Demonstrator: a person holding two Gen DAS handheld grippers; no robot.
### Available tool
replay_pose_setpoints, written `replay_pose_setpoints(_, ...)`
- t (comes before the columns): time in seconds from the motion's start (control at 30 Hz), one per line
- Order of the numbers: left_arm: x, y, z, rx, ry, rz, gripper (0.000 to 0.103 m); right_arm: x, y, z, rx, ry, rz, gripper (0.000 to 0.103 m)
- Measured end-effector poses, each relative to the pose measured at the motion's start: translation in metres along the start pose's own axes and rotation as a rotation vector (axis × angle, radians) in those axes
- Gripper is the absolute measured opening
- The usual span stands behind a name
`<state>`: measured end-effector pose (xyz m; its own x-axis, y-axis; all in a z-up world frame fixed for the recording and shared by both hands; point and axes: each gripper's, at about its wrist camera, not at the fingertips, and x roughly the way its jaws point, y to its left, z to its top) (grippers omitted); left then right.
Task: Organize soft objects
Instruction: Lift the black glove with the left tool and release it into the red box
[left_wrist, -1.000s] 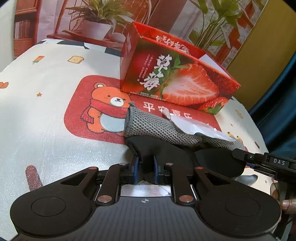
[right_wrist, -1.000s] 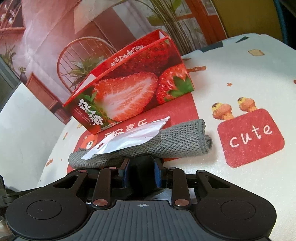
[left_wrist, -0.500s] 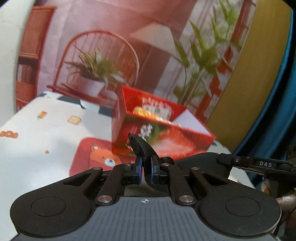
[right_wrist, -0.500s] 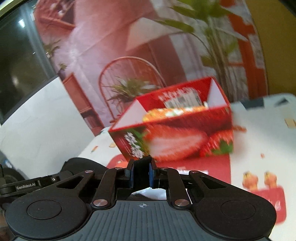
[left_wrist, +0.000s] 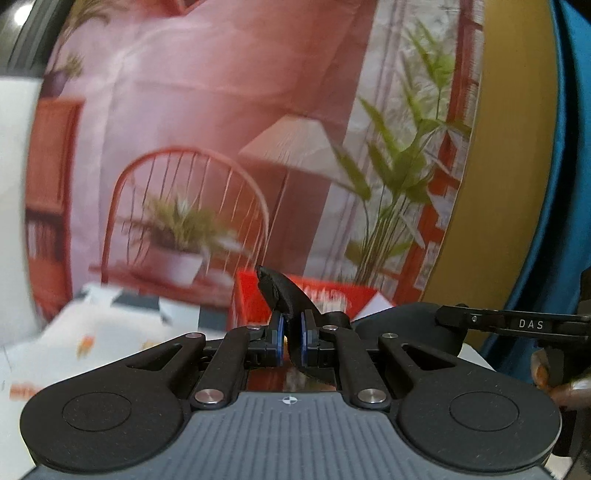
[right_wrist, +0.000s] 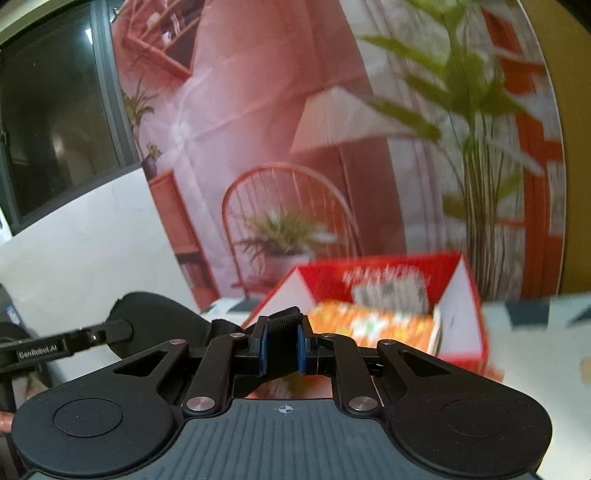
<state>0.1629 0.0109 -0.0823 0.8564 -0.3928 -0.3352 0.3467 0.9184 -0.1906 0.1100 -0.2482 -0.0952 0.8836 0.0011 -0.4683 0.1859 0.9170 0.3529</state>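
Centrally, a fold of black fabric (left_wrist: 286, 295) is being clamped between the blue pads (left_wrist: 279, 334) of the left gripper (left_wrist: 290, 338), the jaws nearly together; a pointed flap is sticking up above them. In the right wrist view, a ribbed black edge (right_wrist: 283, 320) is being pinched the same way by the right gripper (right_wrist: 282, 349). Whether both ends belong to one garment cannot be told, since everything below the fingers is being hidden by the gripper bodies. Beyond the fingers, a red strawberry box (right_wrist: 402, 280) is being seen open-topped on the patterned tablecloth (right_wrist: 539, 354), with orange packaging (right_wrist: 365, 325) lying inside it, blurred. Each gripper is being caught at the edge of the other's view. Behind the box, a printed backdrop (left_wrist: 207, 122) of a chair and potted plants is being shown.
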Motion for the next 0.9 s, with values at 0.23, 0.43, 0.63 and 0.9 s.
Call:
replay_pose_setpoints(0.23, 0.080, -0.020, 0.024, 0.074, 0.015, 0.012, 0.010, 0.043, -0.026, 0.041, -0.077, -0.020, -0.117, 0.014)
replay_pose_setpoints(0.43, 0.156, -0.021, 0.008, 0.084, 0.186, -0.017, 0.010, 0.094, -0.058, 0.038, -0.095, 0.051, -0.196, 0.014)
replay_pose_setpoints(0.63, 0.204, -0.022, -0.020, 0.110, 0.382, -0.039, 0.010, 0.137, -0.078, 0.004, -0.095, 0.204, -0.228, 0.014)
replay_pose_setpoints(0.9, 0.212, -0.015, -0.026, 0.118, 0.435, -0.052, 0.010, 0.148, -0.095, -0.015, -0.041, 0.258, -0.256, 0.014)
